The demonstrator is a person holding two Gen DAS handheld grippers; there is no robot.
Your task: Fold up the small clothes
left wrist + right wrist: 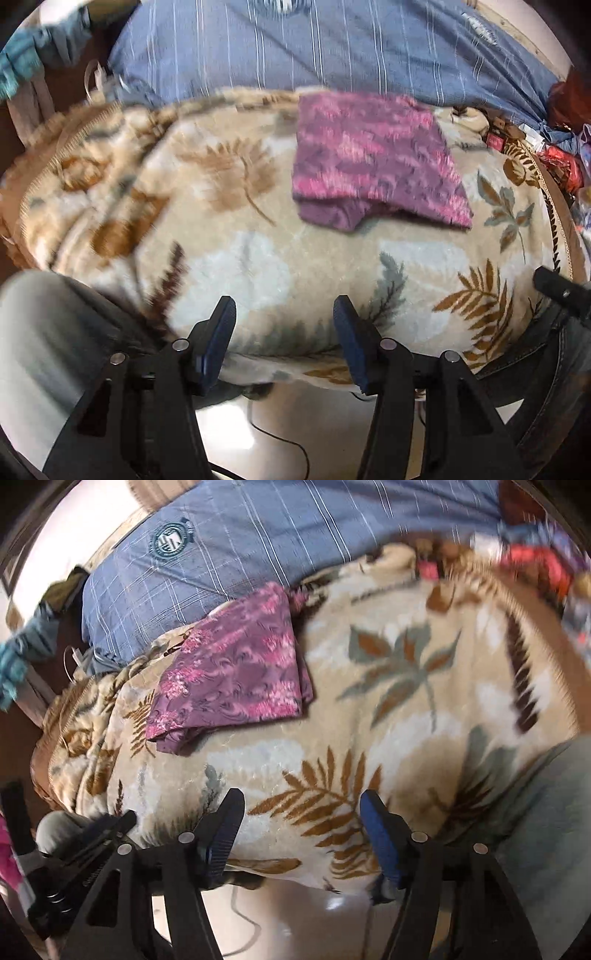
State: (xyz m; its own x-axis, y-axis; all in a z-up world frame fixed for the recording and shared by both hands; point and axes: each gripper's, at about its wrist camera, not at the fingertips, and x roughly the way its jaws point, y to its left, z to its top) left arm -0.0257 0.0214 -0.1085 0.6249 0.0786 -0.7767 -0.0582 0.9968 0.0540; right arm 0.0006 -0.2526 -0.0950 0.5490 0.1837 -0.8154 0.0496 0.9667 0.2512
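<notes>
A small purple and pink patterned garment (373,158) lies folded on a beige leaf-patterned blanket (258,266). In the right wrist view the garment (236,668) lies at the upper left on the blanket (369,720). My left gripper (284,310) is open and empty, above the blanket's near edge, well short of the garment. My right gripper (301,805) is open and empty, also at the near edge, to the right of the garment. The left gripper's body (85,842) shows at the lower left of the right wrist view.
A blue striped pillow (332,48) lies behind the blanket, with a round logo (171,541) on it. Colourful clutter (565,147) sits at the right edge. Teal cloth (22,62) hangs at far left. A shiny floor with a cable (280,439) is below.
</notes>
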